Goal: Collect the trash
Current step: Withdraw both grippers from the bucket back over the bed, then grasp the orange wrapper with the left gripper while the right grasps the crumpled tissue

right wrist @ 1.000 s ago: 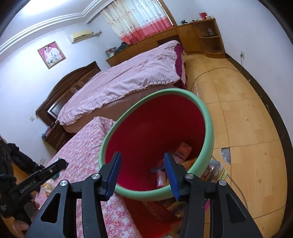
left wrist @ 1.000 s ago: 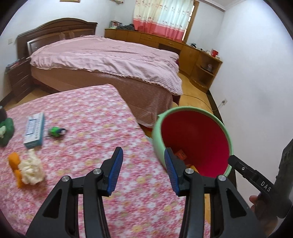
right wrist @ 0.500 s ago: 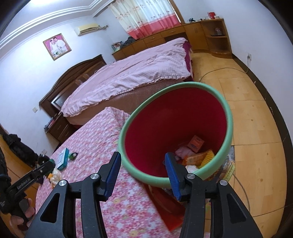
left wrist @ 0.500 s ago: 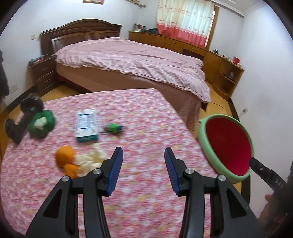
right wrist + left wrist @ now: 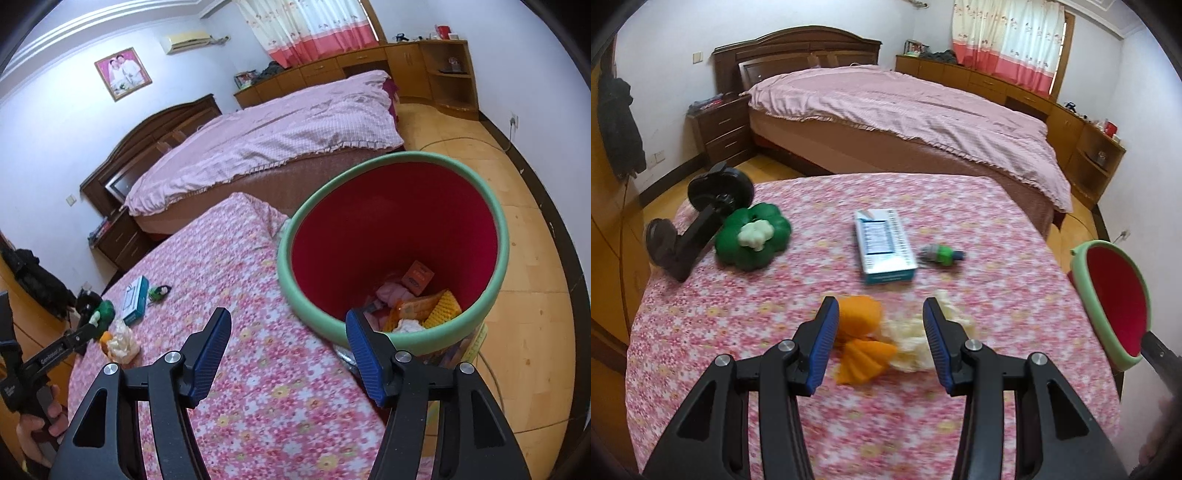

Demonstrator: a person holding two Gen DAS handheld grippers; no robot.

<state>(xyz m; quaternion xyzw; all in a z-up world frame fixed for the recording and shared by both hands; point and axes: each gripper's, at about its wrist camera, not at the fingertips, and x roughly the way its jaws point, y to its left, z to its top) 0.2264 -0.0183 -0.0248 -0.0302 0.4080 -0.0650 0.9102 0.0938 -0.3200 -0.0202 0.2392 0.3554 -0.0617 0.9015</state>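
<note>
While right gripper [image 5: 288, 347] jaws are opening, empty beside bin [image 5: 498, 266], left gripper [image 5: 879, 334] gapes, empty, above orange peel [image 5: 858, 321].

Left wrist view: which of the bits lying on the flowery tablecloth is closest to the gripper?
The orange peel with the crumpled white tissue beside it, lying just ahead between the left gripper fingers. The blue-white box and small green item lie farther back.
</note>
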